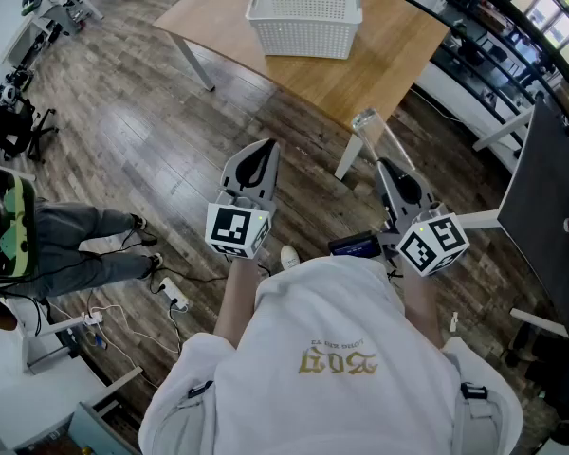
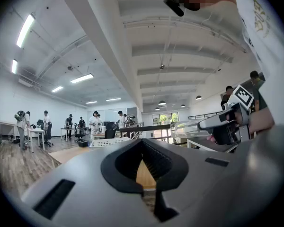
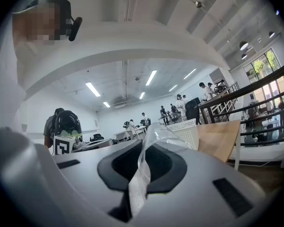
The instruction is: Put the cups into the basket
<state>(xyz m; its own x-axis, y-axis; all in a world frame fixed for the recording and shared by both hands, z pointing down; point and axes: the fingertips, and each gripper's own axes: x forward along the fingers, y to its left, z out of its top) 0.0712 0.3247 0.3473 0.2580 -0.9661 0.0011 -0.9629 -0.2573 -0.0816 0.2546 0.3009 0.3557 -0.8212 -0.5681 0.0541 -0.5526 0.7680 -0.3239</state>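
Fingers of the right gripper [image 1: 381,162] pinch the cup [image 1: 368,123] by its wall, ready for the basket [image 1: 304,19]; those of the left gripper [image 1: 268,147] sit pressed together, idle.

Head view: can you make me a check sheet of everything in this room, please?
surface: wooden table, bare except for the basket
job's things: white basket on the table, looks empty; clear cup held near the table's corner, not yet in the basket
clutter: nothing seen on the table
grippers: left gripper jaws together, nothing between them; right gripper jaws shut on the cup
cables: power strip and loose cables on the floor
surroundings: a seated person at the left; desks and people far off in the gripper views
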